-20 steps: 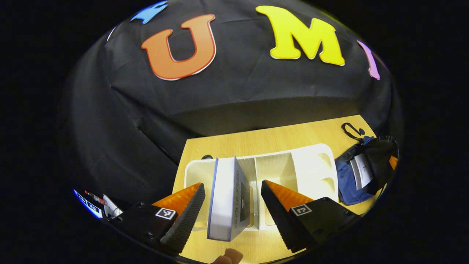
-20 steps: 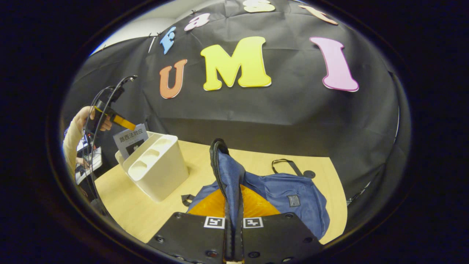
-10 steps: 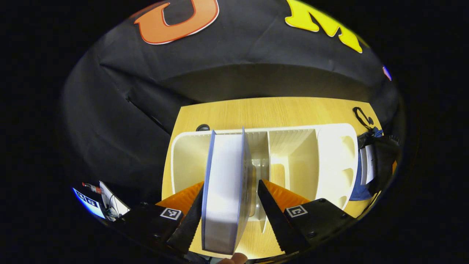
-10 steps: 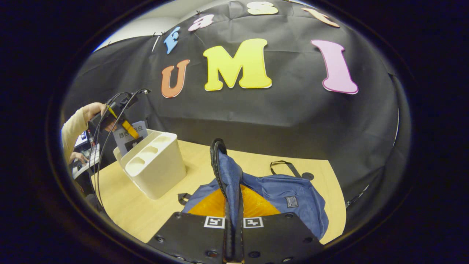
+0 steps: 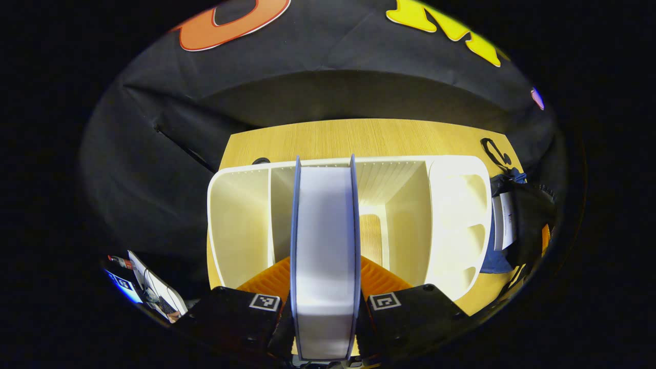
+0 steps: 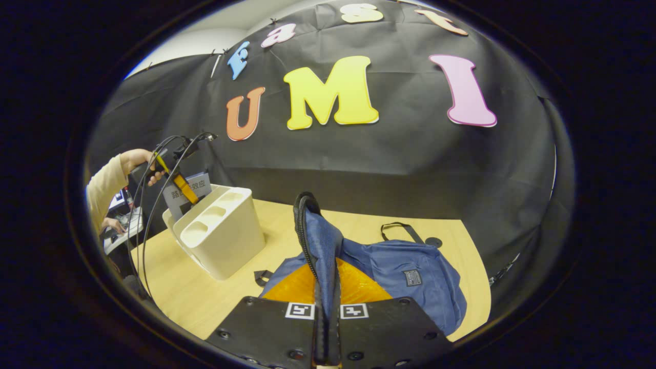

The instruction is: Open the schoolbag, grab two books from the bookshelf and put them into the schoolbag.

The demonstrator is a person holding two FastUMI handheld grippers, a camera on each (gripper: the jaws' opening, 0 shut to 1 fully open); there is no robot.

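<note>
Wooden table (image 5: 359,136) carries the white bookshelf (image 5: 451,215), and a second ago the left gripper (image 5: 324,312) hung above it with its fingers spread either side of the book (image 5: 324,246); now they have come down and clamped on the book's covers, with the book upright in its slot. That grip looks ready for lifting out. Right gripper (image 6: 326,328) stays pinched on the blue schoolbag's (image 6: 405,266) raised edge, holding the mouth open, where one book (image 5: 505,220) already seems to sit
</note>
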